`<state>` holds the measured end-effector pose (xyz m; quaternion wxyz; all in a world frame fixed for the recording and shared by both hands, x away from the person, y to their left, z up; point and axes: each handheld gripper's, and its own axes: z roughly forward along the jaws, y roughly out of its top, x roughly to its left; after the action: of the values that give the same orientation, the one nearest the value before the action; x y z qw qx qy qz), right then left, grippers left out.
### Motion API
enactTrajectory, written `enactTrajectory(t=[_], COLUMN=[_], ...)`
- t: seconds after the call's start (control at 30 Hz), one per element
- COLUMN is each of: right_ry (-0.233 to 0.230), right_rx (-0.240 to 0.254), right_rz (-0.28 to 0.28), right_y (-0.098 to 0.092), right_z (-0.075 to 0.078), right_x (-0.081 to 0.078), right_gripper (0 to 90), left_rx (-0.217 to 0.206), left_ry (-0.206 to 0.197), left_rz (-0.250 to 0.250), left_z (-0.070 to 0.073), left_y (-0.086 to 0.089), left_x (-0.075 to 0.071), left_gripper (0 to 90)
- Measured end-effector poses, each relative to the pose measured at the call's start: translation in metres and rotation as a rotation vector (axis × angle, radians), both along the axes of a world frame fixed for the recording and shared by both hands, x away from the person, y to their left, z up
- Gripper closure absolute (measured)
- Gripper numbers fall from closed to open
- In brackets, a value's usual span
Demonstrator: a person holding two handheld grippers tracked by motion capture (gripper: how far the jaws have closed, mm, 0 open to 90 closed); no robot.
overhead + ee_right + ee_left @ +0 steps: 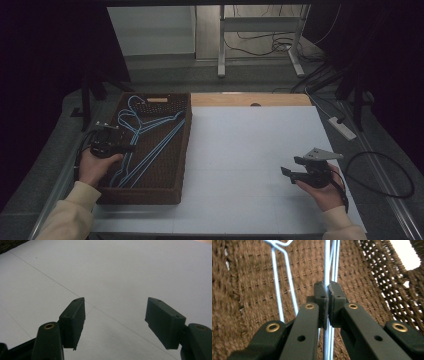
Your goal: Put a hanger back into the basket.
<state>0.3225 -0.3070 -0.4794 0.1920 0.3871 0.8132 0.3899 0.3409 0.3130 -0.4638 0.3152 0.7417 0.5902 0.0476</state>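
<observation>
Left hand (95, 165): it came in over the near left corner of the table, a cream sleeve behind it, and rested at the left wall of the basket.
Left gripper (131, 147): it reached across the basket's left rim and pointed into the basket; its jaws were clenched on a thin wire of the hangers, and in the left gripper view (328, 296) that wire ran straight up between the two pressed pads.
Hangers (145, 137): a bundle of light blue wire hangers lay inside the basket, the hooks toward the far left corner of the basket and the long straight wires slanting down to its near left side; in the left gripper view (287, 277) further wires lay on the woven bottom just left of the gripped one.
Basket (170, 192): a dark brown woven basket stood on the left part of the table, its near wall close to the table's near edge; its open-weave wall showed at the right of the left gripper view (387, 277).
Table (250, 145): its pale top lay bare between the basket and the right hand.
Right gripper (288, 173): it was held above the table near the right edge, pointed left toward the basket; its jaws stood released and apart, with bare table between them in the right gripper view (115, 322).
Right hand (322, 192): it held that gripper near the near right corner of the table, well apart from the basket.
</observation>
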Motion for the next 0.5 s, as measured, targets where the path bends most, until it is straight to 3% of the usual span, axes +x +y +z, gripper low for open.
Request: enactTrajectory(t=[0.13, 0.23, 0.37, 0.5], right_ry=[0.002, 0.004, 0.002, 0.002], right_rx=[-0.002, -0.003, 0.0, 0.001], right_rz=[0.0, 0.001, 0.001, 0.0], right_y=[0.0, 0.0, 0.0, 0.0], right_z=[0.0, -0.001, 0.0, 0.0], right_x=[0.0, 0.0, 0.0, 0.0], right_gripper=[33.0, 32.9, 32.9, 33.0], left_rx=[0.022, 0.055, 0.098, 0.102], left_ry=[0.026, 0.02, -0.047, -0.151], left_rz=[-0.005, 0.006, 0.043, 0.026], left_z=[-0.003, -0.003, 0.003, 0.013], left_y=[-0.001, -0.002, -0.003, -0.008], left_x=[0.001, 0.001, -0.001, -0.01], left_gripper=[86.7, 83.5, 66.8, 51.2])
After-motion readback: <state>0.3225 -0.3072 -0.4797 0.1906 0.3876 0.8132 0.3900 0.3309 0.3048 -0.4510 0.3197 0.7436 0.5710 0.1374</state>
